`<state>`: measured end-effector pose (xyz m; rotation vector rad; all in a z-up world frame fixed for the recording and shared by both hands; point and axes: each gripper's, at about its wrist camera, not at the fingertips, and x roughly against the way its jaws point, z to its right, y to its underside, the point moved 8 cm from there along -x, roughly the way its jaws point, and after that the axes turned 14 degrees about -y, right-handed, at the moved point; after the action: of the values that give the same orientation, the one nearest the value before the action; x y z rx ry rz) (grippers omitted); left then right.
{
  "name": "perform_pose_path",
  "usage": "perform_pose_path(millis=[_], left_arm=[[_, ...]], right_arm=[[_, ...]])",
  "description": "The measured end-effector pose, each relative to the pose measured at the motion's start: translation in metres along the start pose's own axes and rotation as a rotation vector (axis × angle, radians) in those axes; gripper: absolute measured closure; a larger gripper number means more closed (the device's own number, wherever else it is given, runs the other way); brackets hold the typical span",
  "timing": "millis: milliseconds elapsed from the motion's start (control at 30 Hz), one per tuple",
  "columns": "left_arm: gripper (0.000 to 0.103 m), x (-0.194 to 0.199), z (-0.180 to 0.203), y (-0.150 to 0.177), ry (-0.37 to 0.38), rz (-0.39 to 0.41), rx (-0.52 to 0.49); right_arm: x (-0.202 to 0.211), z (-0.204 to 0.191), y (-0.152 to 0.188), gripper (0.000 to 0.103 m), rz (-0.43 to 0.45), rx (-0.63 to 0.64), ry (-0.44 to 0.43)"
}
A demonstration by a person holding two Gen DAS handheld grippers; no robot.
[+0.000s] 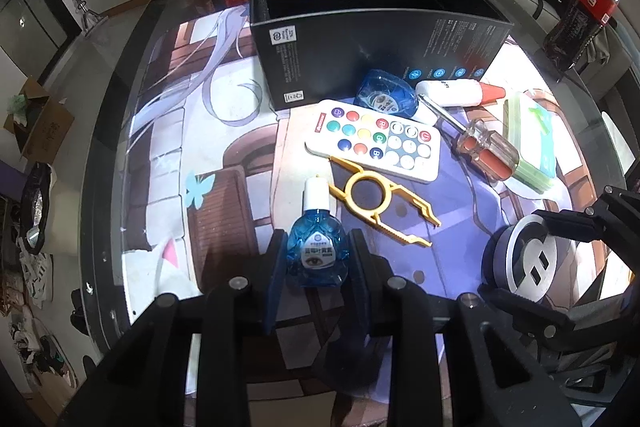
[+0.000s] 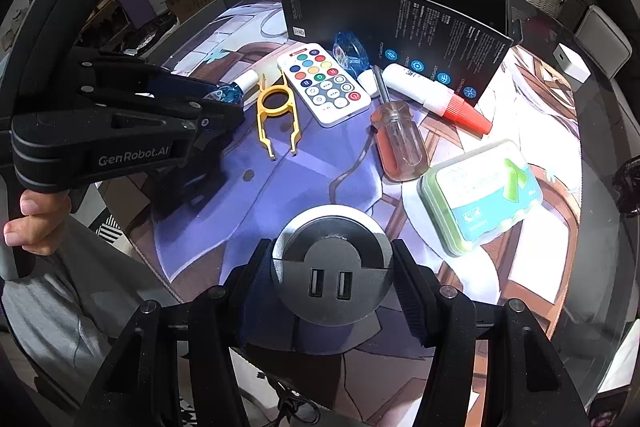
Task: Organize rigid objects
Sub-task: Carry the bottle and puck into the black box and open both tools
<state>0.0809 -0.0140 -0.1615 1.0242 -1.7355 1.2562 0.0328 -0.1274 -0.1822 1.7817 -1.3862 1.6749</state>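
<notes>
Left gripper (image 1: 318, 259) clamped on eye-drop bottle (image 1: 316, 247), right gripper (image 2: 332, 283) on USB socket puck (image 2: 331, 279) (both grips snug).

Left wrist view low over the round glass table (image 1: 120, 131), facing the open black cardboard box (image 1: 360, 39), right wrist view close beside it, angled likewise, both sharing the white remote with coloured buttons (image 1: 376, 139) (image 2: 324, 83), each catching the other's gripper.

eye-drop bottles (image 1: 316, 251) 2 | remote (image 1: 374, 139) 1 | screwdriver (image 1: 480, 143) 1 | box (image 1: 372, 39) 1
</notes>
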Motion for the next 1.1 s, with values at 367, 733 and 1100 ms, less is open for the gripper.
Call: perform_pose_path(millis=[367,733,1100], left_arm=[[0.075,0.075,-0.008,-0.028,-0.038,0.326,0.025],[0.074,0.165,-0.019,-0.035,-0.04,0.716,0.052],[0.074,0.168,-0.034,-0.059,-0.026,0.738,0.1]], right_arm=[[0.062,-0.007,-0.035,0.045,0.292,0.029,0.005],[0.164,-0.026,-0.055,0.045,0.75,0.138,0.11],[0.196,-0.033,-0.074,0.045,0.88,0.168,0.139]])
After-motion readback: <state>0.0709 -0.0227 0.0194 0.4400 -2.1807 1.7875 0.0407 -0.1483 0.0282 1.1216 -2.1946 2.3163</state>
